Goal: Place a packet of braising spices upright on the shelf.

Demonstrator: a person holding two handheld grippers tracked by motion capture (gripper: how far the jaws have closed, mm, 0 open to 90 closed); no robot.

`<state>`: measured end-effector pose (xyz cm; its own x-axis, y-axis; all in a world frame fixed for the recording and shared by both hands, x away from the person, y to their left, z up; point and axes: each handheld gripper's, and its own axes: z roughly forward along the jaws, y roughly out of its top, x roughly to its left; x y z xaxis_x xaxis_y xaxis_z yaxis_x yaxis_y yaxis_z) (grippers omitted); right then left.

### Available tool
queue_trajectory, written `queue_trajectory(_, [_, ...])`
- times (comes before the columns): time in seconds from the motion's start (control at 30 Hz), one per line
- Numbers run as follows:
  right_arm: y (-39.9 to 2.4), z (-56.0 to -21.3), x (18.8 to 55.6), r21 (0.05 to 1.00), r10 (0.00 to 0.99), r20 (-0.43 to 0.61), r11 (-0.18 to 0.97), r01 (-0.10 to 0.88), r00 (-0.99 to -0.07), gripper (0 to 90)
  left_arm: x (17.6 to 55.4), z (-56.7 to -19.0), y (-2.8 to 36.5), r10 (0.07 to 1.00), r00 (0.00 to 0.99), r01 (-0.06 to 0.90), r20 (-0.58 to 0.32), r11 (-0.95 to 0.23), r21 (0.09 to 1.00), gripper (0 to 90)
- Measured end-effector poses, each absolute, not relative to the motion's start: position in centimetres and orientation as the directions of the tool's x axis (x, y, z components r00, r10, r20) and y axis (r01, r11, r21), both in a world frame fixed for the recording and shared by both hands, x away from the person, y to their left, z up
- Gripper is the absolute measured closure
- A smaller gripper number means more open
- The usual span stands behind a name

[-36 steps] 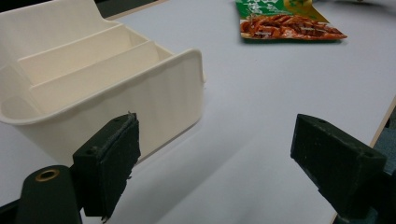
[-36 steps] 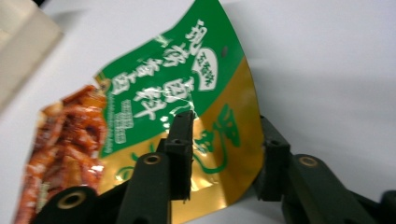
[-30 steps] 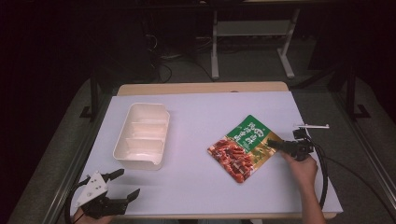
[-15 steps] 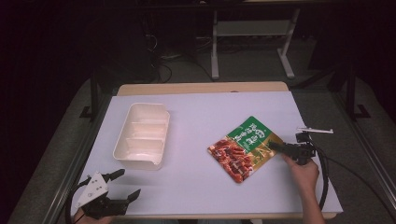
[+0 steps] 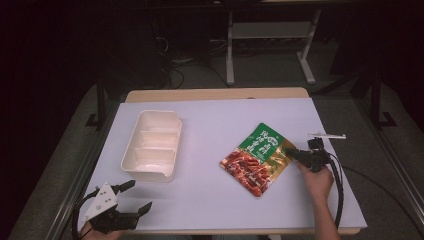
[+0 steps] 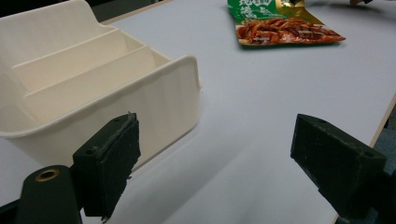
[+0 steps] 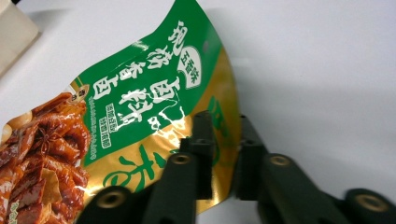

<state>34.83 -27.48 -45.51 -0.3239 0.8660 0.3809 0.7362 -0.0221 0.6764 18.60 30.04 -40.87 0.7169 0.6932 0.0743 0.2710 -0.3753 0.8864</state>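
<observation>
A green, gold and red snack pouch (image 5: 257, 157) lies flat on the white table, right of centre. My right gripper (image 5: 295, 154) is at its right edge. In the right gripper view, the pouch's gold edge (image 7: 224, 154) runs between the two black jaws. The jaws of the right gripper (image 7: 223, 122) have just been closing and now pinch that edge. My left gripper (image 5: 139, 195) rests open at the front left corner, with nothing between its jaws. The left gripper (image 6: 217, 126) looks past the tray (image 6: 163, 102) toward the pouch (image 6: 285, 28).
A cream tray with three compartments (image 5: 131, 145) stands on the left half of the table, and its corner shows in the right gripper view (image 7: 14, 32). The table's front edge (image 5: 225, 231) runs close to both hands. Dark floor and a desk frame (image 5: 230, 55) lie beyond.
My right gripper has slid a little left onto the pouch's right edge and its jaws have come together on it. The left gripper, tray and pouch stay where they were.
</observation>
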Motion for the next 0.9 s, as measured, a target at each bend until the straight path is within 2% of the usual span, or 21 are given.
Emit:
queue_trajectory(0.1, [-27.3,-44.9,34.9,0.687,0.853,0.377,0.003,0.726,-0.360,89.5,18.6,-40.9,30.0,0.693,0.717,0.272,0.073,-0.375,0.886,15.0])
queue_trajectory(0.9, [-25.2,-38.3,34.6,0.772,0.791,0.299,0.129,0.622,-0.534,90.0,18.5,-40.7,30.2,0.699,0.711,0.266,0.077,-0.369,0.891,15.0])
